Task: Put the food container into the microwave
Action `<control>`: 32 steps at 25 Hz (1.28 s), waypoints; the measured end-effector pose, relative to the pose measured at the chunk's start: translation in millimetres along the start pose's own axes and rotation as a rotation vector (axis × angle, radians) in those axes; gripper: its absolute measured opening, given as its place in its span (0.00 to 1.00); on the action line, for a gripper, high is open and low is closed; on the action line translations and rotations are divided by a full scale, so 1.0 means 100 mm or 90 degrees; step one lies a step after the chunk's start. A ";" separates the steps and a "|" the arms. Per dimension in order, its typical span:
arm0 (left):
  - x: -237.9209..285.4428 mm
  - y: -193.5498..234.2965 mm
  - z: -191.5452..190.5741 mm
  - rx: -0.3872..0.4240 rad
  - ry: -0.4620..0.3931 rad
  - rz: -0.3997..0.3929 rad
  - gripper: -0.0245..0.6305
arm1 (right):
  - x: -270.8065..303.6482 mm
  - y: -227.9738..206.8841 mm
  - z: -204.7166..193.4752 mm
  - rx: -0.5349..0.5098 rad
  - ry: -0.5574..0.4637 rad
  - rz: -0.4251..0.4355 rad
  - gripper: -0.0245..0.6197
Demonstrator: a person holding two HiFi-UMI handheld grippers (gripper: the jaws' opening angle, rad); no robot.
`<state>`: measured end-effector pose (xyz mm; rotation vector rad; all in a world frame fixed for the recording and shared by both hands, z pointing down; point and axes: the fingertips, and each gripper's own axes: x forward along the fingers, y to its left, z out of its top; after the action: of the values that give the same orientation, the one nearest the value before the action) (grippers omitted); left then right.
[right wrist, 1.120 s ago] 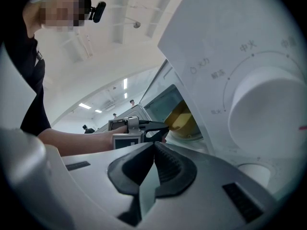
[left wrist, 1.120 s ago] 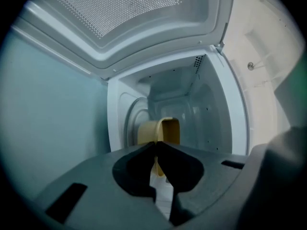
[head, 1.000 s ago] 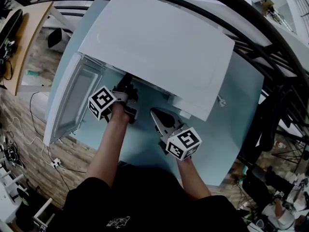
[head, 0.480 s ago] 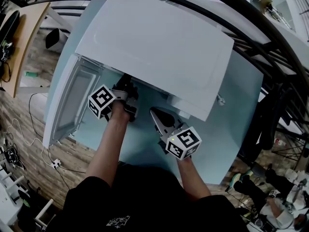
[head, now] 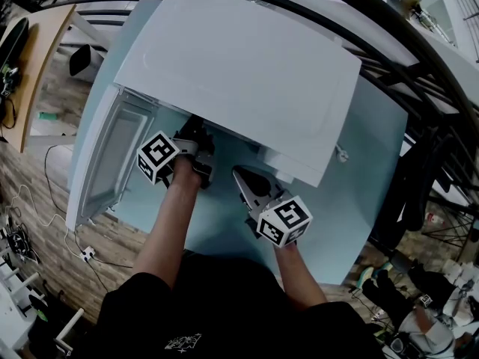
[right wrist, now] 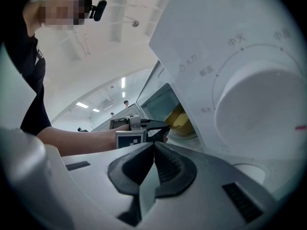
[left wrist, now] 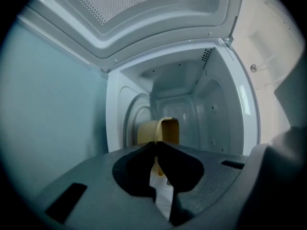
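Yellow plastic food container (left wrist: 168, 131) held inside the smooth white microwave (head: 247, 58).
Left gripper (left wrist: 156, 144) fingers clamp its thin rim; right gripper (right wrist: 153, 145) fingers together, empty; neither has moved.

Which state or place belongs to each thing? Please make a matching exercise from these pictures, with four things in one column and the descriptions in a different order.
Things:
1. food container
2. microwave door
3. right gripper
4. dial

Descriptions:
A. swung open
B. jaws together, holding nothing
C. yellow, inside the microwave, with the left gripper jaws closed on its rim
D. white and round, on the microwave's front

Pairs: 1-C, 2-A, 3-B, 4-D
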<state>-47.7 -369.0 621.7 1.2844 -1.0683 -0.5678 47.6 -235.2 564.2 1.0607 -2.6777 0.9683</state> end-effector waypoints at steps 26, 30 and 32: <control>0.06 -0.03 -0.04 -0.006 0.007 -0.014 0.12 | -0.09 -0.10 -0.04 0.008 0.001 -0.010 0.05; 0.05 -0.02 -0.04 -0.001 0.006 -0.011 0.18 | -0.11 -0.08 -0.02 0.006 -0.001 -0.010 0.05; 0.02 -0.03 -0.04 0.004 0.009 -0.008 0.19 | -0.12 -0.05 -0.02 0.003 -0.003 -0.009 0.05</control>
<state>-42.4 -369.2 620.2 1.2993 -1.0518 -0.5653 59.4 -229.9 564.5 1.0825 -2.6692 0.9711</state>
